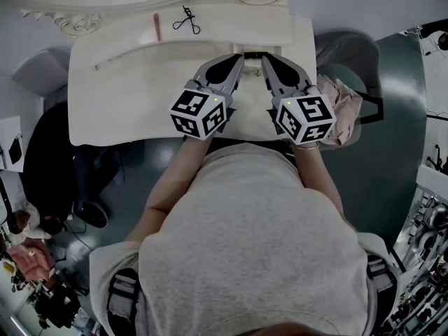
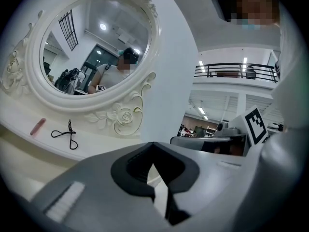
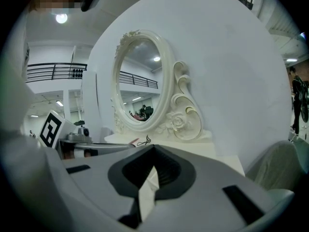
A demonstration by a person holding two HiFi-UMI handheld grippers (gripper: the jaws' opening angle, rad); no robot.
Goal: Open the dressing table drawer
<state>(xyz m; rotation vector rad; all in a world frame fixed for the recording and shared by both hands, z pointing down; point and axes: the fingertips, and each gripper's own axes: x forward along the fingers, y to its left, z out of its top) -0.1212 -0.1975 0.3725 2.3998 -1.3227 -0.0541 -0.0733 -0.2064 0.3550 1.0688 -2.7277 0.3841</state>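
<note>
Two pressed shut: L hand-held gripper (image 1: 236, 64), R hand-held gripper (image 1: 270, 64); drawer (image 1: 256, 47) long axis L-R.

Curler (image 1: 187, 21) lies right of stick (image 1: 157, 28) on the tabletop (image 1: 126, 96).

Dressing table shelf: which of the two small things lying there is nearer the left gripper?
The black scissor-like tool; the pink stick lies to its left, farther from the left gripper.
</note>
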